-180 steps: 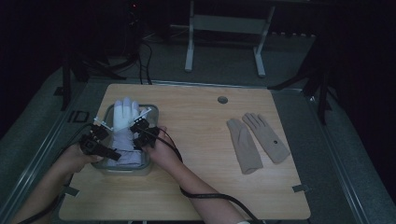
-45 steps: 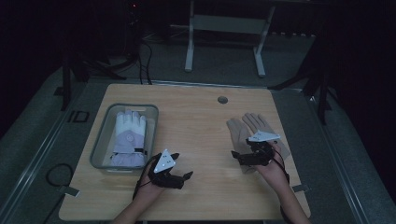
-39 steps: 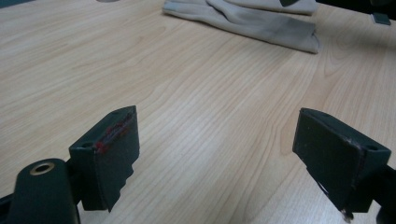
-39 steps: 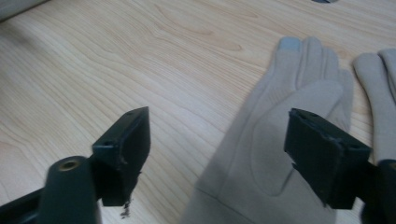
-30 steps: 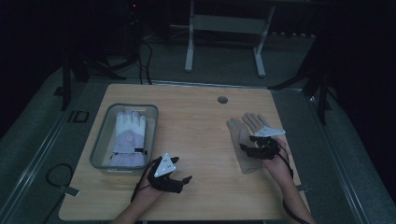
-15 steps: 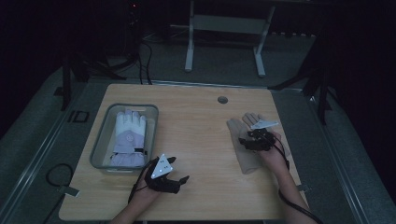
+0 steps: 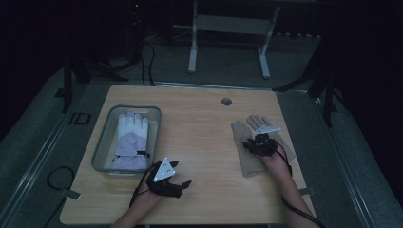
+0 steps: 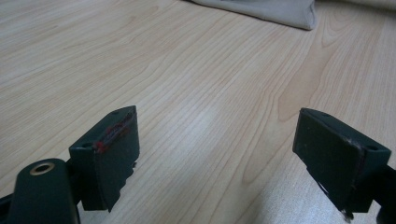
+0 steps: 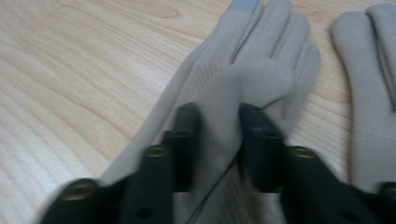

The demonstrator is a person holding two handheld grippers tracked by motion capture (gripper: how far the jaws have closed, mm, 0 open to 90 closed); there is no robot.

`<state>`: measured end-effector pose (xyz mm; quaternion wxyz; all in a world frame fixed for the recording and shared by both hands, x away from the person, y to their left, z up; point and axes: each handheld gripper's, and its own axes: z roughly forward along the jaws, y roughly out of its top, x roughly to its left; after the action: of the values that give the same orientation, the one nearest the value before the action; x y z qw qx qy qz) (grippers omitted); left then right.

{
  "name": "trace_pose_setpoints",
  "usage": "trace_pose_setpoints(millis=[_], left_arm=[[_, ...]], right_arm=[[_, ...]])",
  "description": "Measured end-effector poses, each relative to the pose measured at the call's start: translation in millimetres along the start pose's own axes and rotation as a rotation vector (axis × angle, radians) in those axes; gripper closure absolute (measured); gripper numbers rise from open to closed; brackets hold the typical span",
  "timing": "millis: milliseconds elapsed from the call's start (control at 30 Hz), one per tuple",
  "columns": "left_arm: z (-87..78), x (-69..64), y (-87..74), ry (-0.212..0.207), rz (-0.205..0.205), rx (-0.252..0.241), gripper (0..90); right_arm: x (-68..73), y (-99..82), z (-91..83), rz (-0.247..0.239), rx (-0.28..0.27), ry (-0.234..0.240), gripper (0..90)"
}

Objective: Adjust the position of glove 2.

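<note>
Two beige gloves lie flat at the table's right. My right gripper [image 7: 253,144] is down on the left beige glove [image 7: 243,161]. In the right gripper view its jaws have just been closing, and a raised fold of this glove [image 9: 252,60] is pinched between the right gripper [image 9: 218,119] pads. The other beige glove [image 9: 373,93] lies just to the right, untouched. My left gripper [image 7: 183,187] rests near the front edge; in the left gripper view the left gripper [image 8: 217,140] stands open over bare wood with nothing between its fingers.
A clear plastic bin [image 7: 102,147] at the table's left holds a white and lilac glove [image 7: 132,137]. A round hole [image 7: 226,101] is set in the tabletop near the far edge. The bare wooden table [image 7: 199,137] stretches between bin and gloves.
My right gripper moved away from the person over the beige gloves, sank onto the left one, and its jaws closed on a fold of it. The left gripper stayed put.
</note>
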<state>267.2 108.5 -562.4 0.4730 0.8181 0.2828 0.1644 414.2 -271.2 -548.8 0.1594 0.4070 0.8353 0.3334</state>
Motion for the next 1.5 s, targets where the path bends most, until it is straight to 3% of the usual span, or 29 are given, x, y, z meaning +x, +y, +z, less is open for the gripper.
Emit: trace_pose_setpoints(millis=[100, 300, 400, 467, 500, 600, 800, 833, 1067, 1167, 1233, 1267, 1300, 1333, 1400, 1500], left_arm=[[0.1, -0.2, 0.5, 0.002, -0.003, -0.004, 14.8], [-0.4, -0.2, 0.7, 0.003, -0.008, -0.011, 14.8], [-1.4, 0.4, 1.1, 0.008, -0.006, -0.015, 14.9], [-1.7, 0.6, 1.3, 0.009, -0.007, -0.014, 14.8], [-1.7, 0.6, 1.3, 0.009, -0.007, -0.014, 14.8], [-2.3, 0.7, 1.3, 0.012, -0.005, -0.017, 14.8], [-3.2, 0.1, 1.6, 0.016, -0.003, -0.026, 14.8], [-3.5, 0.3, 1.2, 0.015, -0.002, -0.026, 14.8], [-3.0, -0.6, -0.1, 0.005, 0.004, -0.017, 14.9], [-1.9, -1.4, -1.6, -0.003, 0.007, -0.008, 14.8], [-1.7, -1.7, -1.4, -0.003, 0.006, -0.012, 14.9], [-1.7, -1.7, -1.4, -0.003, 0.006, -0.012, 14.9], [-1.7, -1.7, -1.4, -0.003, 0.006, -0.012, 14.9], [-1.9, -1.7, -1.1, -0.003, 0.004, -0.016, 14.9], [-2.2, -1.7, -1.0, -0.005, 0.003, -0.018, 14.8], [-2.8, -2.1, -1.2, -0.005, 0.003, -0.019, 14.8]], right_arm=[[6.9, 1.7, -0.1, 0.005, 0.011, -0.011, 76.3], [27.2, 8.2, -2.7, 0.085, 0.002, -0.002, 78.6], [43.9, 17.3, -6.9, 0.140, -0.019, 0.012, 78.9], [56.9, 24.1, -8.9, 0.139, -0.024, 0.007, 78.9], [56.9, 24.1, -8.9, 0.139, -0.024, 0.007, 78.9], [78.8, 37.5, -12.6, 0.170, -0.058, 0.004, 78.8], [96.7, 53.5, -14.3, 0.219, -0.120, 0.005, 78.7], [101.9, 56.8, -11.5, 0.256, -0.136, -0.011, 78.7], [112.2, 50.5, 16.0, 0.258, -0.075, -0.035, 77.8], [113.1, 39.9, 32.7, 0.246, -0.021, -0.027, 71.4], [114.6, 37.0, 35.5, 0.225, -0.020, -0.026, 63.0], [114.6, 37.0, 35.5, 0.225, -0.020, -0.026, 63.0], [115.5, 36.6, 36.5, 0.210, -0.015, -0.024, 63.0], [117.1, 36.0, 36.9, 0.190, -0.019, -0.029, 55.8], [119.4, 35.4, 37.7, 0.154, -0.017, -0.038, 50.9], [121.8, 34.5, 37.4, 0.142, -0.020, -0.044, 48.9]])
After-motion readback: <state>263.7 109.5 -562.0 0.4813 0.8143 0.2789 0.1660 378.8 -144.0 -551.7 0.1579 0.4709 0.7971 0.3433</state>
